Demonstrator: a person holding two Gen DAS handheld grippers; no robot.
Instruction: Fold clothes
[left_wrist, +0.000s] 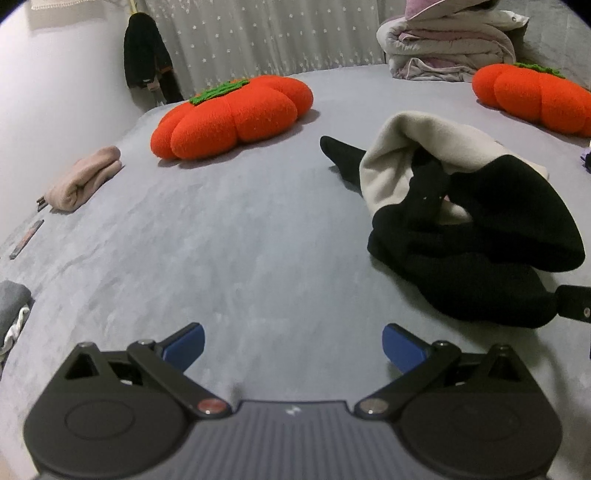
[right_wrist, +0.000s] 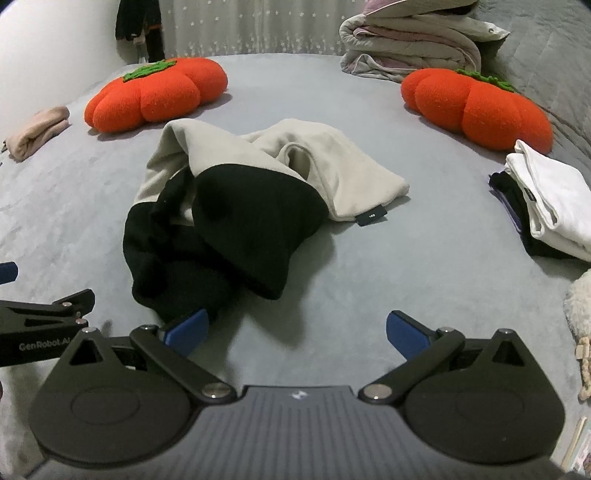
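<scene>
Centrally, a crumpled black-and-cream garment (right_wrist: 236, 206) lies on the grey bed (right_wrist: 369, 280), its black part nearest the cameras and its cream part at 12 o'clock beyond it. A small black tag (right_wrist: 372, 216) sits at the cream hem, at 3 o'clock of the heap.

Left tongs (left_wrist: 293, 345): blue-tipped fingers spread wide, nothing between them, poised over bare bed with the garment (left_wrist: 469, 229) at 2 o'clock.

Right tongs (right_wrist: 297, 332): fingers likewise spread wide and empty; the left fingertip (right_wrist: 188, 328) is just beside the black edge of the garment, though contact cannot be told.

Surroundings: two orange pumpkin cushions, one at 11 o'clock (right_wrist: 155, 94) and one at 1 o'clock (right_wrist: 480, 107); a rolled pink cloth (right_wrist: 37, 131) at 10 o'clock; a stack of folded clothes (right_wrist: 546, 206) at 3 o'clock, white on top; a pile of folded bedding (right_wrist: 413, 48) at 12 o'clock, before a white curtain (right_wrist: 258, 26).
</scene>
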